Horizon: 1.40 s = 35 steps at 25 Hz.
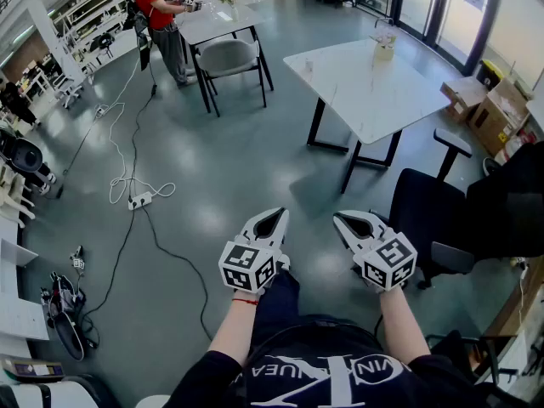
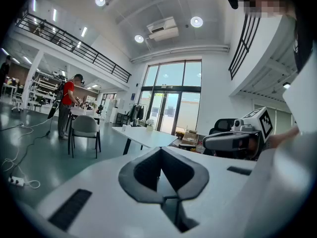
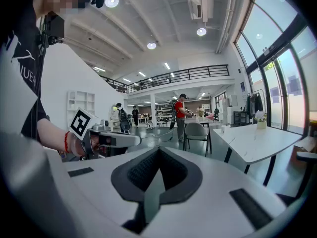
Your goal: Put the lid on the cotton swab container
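Grey-green polished floor (image 1: 255,155) fills most of the head view, in a wide hall with tall windows. At 1 o'clock stands a white table (image 1: 374,92) on black legs. It carries a few small things (image 1: 384,45) too small to identify, so whether the cotton swab container is among them cannot be told. At 11 o'clock a person in a red shirt (image 1: 155,2) works at another table (image 1: 212,22), with a grey chair (image 1: 228,58) just beside it. A white cable and power strip (image 1: 140,200) lie on the floor at 9 o'clock. Cardboard boxes (image 1: 493,113) sit at 2 o'clock and a black office chair (image 1: 429,215) at 3 o'clock.

The person holds both grippers out over the floor, side by side and apart. The left gripper (image 1: 280,213) has its jaws together at the tips with nothing between them, and its own view (image 2: 161,149) shows the same. The right gripper (image 1: 338,218) also has its jaws closed tip to tip and empty, as its own view (image 3: 159,148) confirms. Each carries a marker cube, the left cube (image 1: 247,267) and the right cube (image 1: 389,262), near the wrists.
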Motion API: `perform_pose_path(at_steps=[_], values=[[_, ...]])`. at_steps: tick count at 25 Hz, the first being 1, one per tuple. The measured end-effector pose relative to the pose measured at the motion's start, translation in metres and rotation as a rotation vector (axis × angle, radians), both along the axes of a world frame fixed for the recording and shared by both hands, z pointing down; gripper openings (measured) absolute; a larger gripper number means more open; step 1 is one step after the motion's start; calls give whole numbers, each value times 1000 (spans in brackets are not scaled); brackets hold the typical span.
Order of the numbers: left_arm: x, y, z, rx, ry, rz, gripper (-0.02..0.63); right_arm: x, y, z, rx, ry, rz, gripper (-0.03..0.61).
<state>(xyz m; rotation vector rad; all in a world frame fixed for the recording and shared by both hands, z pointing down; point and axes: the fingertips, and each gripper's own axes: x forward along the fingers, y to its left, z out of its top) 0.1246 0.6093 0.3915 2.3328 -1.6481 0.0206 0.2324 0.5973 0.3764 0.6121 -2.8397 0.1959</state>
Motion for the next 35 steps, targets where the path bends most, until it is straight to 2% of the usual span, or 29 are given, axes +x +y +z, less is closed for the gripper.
perform_pose_path(at_steps=[6, 12, 21, 25, 35], values=[[-11, -49, 13, -11, -3, 13, 5, -14, -44, 13, -5, 7, 14, 3], [-21, -117, 23, -30, 6, 46, 5, -32, -110, 25, -17, 37, 31, 3], [-63, -217, 17, -23, -10, 77, 5, -80, -209, 19, -40, -6, 74, 3], [-76, -248, 22, -29, -27, 114, 5, -98, -244, 24, -58, -11, 97, 3], [-129, -312, 25, -28, -27, 100, 5, -136, -313, 26, -48, -22, 137, 3]])
